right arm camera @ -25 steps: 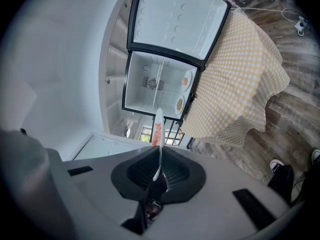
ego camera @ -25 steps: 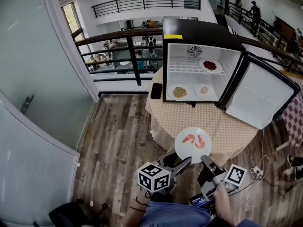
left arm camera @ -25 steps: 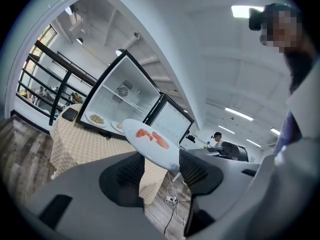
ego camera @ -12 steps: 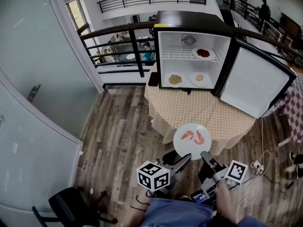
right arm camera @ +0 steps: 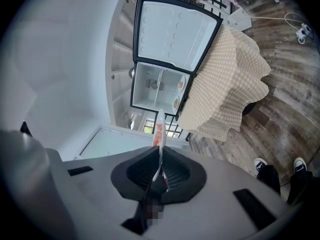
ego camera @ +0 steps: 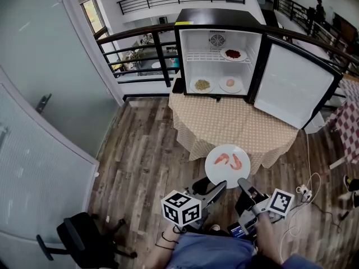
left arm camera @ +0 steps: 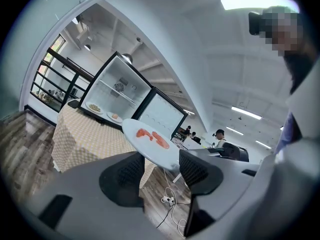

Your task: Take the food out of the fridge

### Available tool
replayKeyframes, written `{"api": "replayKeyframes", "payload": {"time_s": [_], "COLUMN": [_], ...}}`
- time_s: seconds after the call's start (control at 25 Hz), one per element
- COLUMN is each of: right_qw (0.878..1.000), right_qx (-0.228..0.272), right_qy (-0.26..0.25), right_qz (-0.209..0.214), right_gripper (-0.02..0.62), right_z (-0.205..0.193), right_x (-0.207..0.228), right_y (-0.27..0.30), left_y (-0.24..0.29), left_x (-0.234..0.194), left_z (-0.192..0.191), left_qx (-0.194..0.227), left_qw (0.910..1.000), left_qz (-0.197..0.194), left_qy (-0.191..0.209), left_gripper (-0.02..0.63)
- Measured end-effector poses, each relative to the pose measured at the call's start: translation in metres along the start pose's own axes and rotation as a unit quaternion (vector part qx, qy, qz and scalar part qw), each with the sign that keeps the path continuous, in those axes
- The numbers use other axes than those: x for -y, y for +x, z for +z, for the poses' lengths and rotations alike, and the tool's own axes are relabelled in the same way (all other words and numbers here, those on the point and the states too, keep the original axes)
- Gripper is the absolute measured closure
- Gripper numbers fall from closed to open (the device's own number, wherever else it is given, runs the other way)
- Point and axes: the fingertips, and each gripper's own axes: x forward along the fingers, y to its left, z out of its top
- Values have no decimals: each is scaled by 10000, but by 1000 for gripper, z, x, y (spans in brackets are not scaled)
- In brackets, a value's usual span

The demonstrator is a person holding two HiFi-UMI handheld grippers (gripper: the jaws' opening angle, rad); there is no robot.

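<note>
A white plate (ego camera: 227,166) with two pink shrimp is held level over the wooden floor, in front of the table. My right gripper (ego camera: 243,185) is shut on its near rim, and the right gripper view shows the plate (right arm camera: 159,129) edge-on between the pads. My left gripper (ego camera: 212,188) is open just left of the plate's near edge; in the left gripper view the plate (left arm camera: 150,141) shows beyond the parted jaws (left arm camera: 161,166), not between them. The black fridge (ego camera: 219,15) stands open on the table, holding plates of red food (ego camera: 233,54), yellowish food (ego camera: 202,84) and a pink item (ego camera: 230,83).
The fridge door (ego camera: 289,86) swings out to the right. A checked cloth covers the round table (ego camera: 235,125). A black railing (ego camera: 140,49) runs behind it. An office chair (ego camera: 84,237) stands at lower left, and cables (ego camera: 305,194) lie on the floor at right.
Both grippers and the plate have drawn back from the table. The plate, earlier over the table's edge, now hangs over the floor, and the fridge looks farther away.
</note>
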Motion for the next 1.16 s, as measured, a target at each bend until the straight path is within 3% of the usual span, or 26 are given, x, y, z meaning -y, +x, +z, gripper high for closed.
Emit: {"api": "replayKeyframes", "payload": {"time_s": [0.48, 1.16], "right_qw": [9998, 9994], "right_qx": [112, 172], "right_qy": [-156, -205], "right_qz": [57, 206], "right_gripper": [572, 572], "right_z": [2, 9], "right_x": [6, -1], "right_y": [-48, -46], "left_y": [7, 10], "left_x": [40, 43], "left_z": [-22, -12], "left_qx": [-53, -24], "left_qw": [9999, 9993], "left_qz": [-51, -51], "left_qy": [125, 378], "left_gripper": [380, 380]}}
